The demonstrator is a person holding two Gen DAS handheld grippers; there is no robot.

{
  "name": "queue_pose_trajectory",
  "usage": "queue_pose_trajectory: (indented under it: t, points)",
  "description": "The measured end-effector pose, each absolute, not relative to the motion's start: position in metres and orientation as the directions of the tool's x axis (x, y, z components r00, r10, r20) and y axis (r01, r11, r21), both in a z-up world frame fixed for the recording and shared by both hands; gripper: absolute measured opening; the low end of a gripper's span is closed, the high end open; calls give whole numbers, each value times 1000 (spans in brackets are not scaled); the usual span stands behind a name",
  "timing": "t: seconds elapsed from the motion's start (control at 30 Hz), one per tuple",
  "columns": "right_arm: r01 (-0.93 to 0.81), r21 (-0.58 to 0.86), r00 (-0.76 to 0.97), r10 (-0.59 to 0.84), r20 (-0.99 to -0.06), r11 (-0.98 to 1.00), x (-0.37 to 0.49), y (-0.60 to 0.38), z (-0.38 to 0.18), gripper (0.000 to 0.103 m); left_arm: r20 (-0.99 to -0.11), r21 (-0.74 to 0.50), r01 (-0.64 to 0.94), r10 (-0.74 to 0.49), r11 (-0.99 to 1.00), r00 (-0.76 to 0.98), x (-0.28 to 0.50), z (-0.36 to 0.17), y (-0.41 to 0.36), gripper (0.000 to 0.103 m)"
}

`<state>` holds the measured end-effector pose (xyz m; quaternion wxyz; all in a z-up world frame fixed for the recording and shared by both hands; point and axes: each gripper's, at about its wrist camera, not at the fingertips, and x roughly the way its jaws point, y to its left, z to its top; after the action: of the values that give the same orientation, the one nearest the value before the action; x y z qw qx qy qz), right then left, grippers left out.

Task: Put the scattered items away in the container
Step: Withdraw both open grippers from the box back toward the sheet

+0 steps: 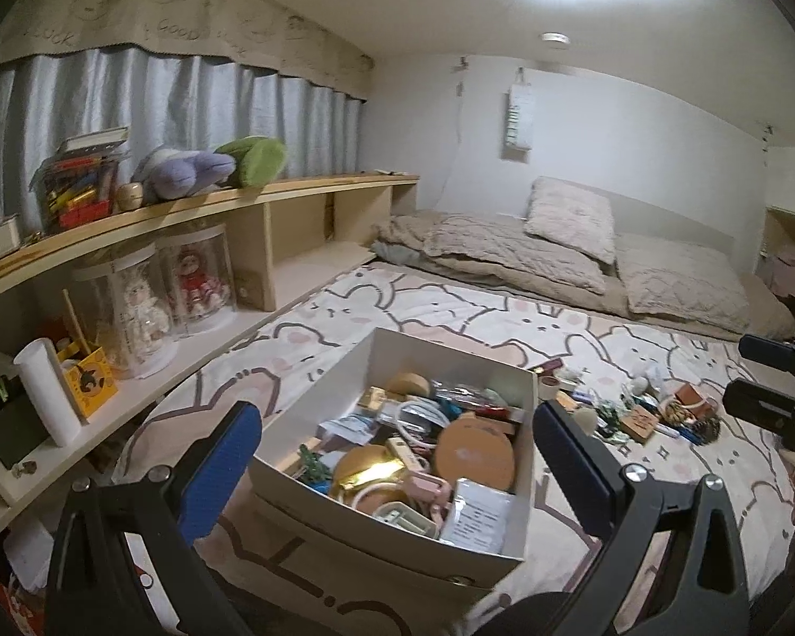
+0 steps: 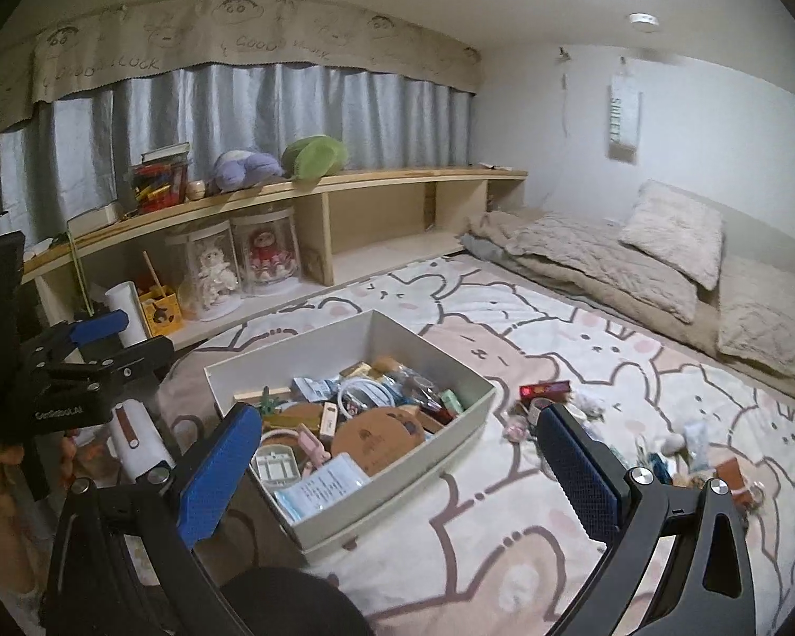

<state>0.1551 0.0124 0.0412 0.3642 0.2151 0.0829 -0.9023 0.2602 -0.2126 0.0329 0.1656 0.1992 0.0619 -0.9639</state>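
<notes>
Two grippers were mine, and both stood with jaws spread wide and nothing between the blue pads. My left gripper (image 1: 397, 450) hung over the near corner of the white cardboard box (image 1: 318, 371), its left pad outside the box's left wall and its right pad just past the right wall. My right gripper (image 2: 403, 456) hovered over the box's (image 2: 291, 350) near end, its right pad (image 2: 577, 456) above the bunny-print blanket (image 2: 503, 530) beside the box.

The box sat on the blanket, already heaped with cork coasters (image 1: 474, 456), cables and packets. The scattered items (image 1: 641, 413) lay in a loose patch on the blanket to the right of the box, apart from its wall, with bare blanket between them and the folded beige bedding (image 1: 503, 249) further back.

On the left, the wooden shelf (image 1: 196, 206) ran close along the blanket's edge, leaving a narrow strip beside the box.

The right wrist view alone showed my left gripper's (image 2: 98, 326) body from the side, near the shelf; the left wrist view caught only a black edge of my right gripper (image 1: 768, 387) at its right border
</notes>
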Motion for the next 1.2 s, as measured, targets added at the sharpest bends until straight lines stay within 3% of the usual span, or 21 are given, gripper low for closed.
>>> queue_pose_trajectory:
  t: [0.53,1.2]
  points:
    - [616,-16,-728,-562,-393,-787,183,69,27,103,-408,-33,250,-215,-968,-887,265,30,-171,103]
    - [571,12,-764,-536,-359,-821,181,93,11,103,-432,22,225,-212,-974,-876,255,14,-141,103]
